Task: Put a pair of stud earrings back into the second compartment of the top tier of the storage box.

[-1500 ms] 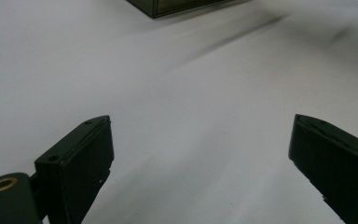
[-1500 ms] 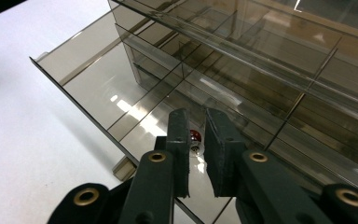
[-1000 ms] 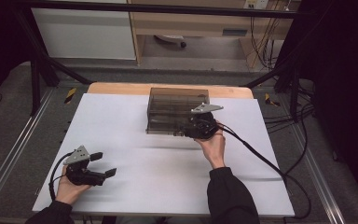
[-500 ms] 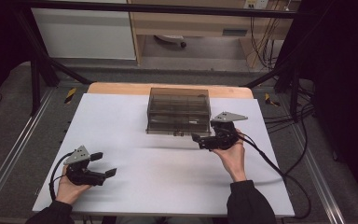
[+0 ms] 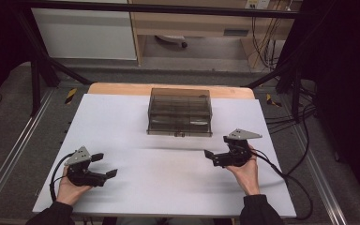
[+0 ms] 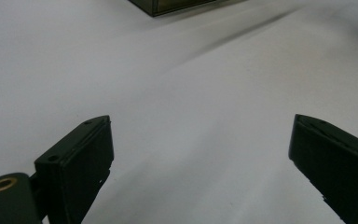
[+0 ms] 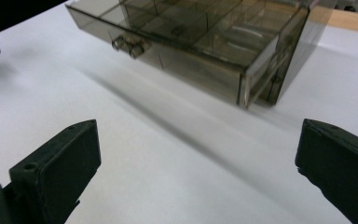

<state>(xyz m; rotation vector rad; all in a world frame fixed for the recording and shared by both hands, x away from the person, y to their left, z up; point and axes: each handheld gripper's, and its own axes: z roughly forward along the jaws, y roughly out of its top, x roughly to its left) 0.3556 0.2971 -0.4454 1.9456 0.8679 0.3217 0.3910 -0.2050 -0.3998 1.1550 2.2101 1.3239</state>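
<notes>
The smoky drawer box [image 5: 180,112] is being left at the table's [image 5: 122,122] far centre — at about eleven o'clock from the right gripper [image 5: 218,151], well apart. That gripper's jaws have just been opening and are being held wide, empty — since the earlier frame it has been drawn back from the box's front, its drawer [image 7: 168,44] standing out.

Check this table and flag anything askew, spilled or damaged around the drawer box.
Nothing spilled or broken. The smoky clear drawer box sits square at the table's far middle, but its bottom drawer stands pulled out past the frame, handle forward. A shallow crease runs across the white table cover in front of it. Both tongs, left tongs and right tongs, are open and empty.

Glossy smoky plastic drawer box [image 5: 180,111], seemingly.
</notes>
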